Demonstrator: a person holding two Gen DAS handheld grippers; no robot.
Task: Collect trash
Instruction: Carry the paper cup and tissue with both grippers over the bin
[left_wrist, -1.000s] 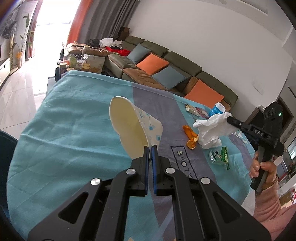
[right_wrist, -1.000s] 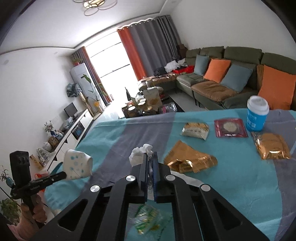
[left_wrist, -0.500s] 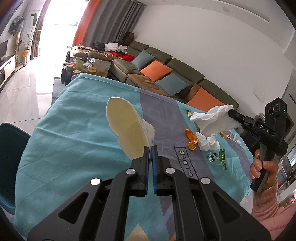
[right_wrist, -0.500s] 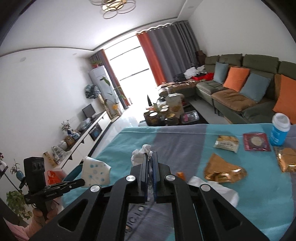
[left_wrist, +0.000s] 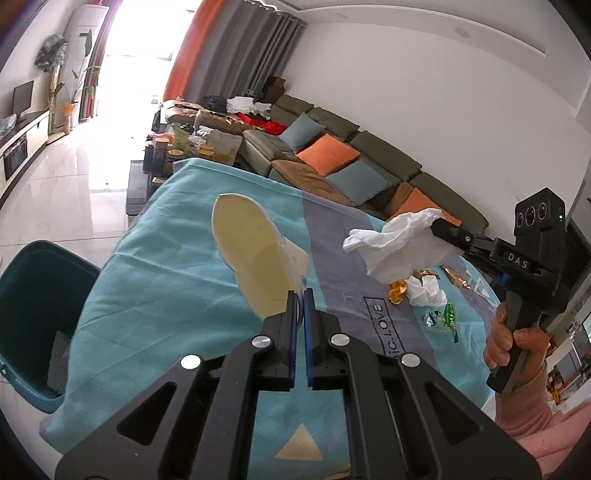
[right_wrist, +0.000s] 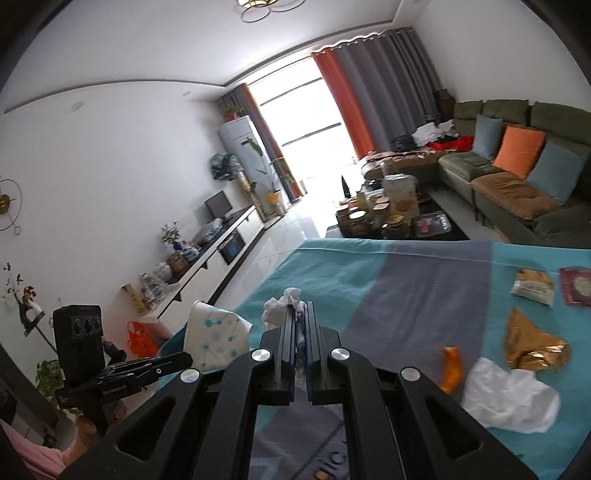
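The flattened paper cup (left_wrist: 255, 254) is pinched by its rim in the left gripper (left_wrist: 300, 295), jaws pressed together on it, held in the air above the teal tablecloth (left_wrist: 155, 280). The white tissue (left_wrist: 402, 243) hangs clamped in the right gripper (right_wrist: 300, 314), also above the table. On the cloth lie a second crumpled tissue (left_wrist: 424, 293), an orange peel (right_wrist: 452, 369), a gold wrapper (right_wrist: 532, 347) and a green wrapper (left_wrist: 443, 317). A teal bin (left_wrist: 33, 317) stands beside the table's left edge.
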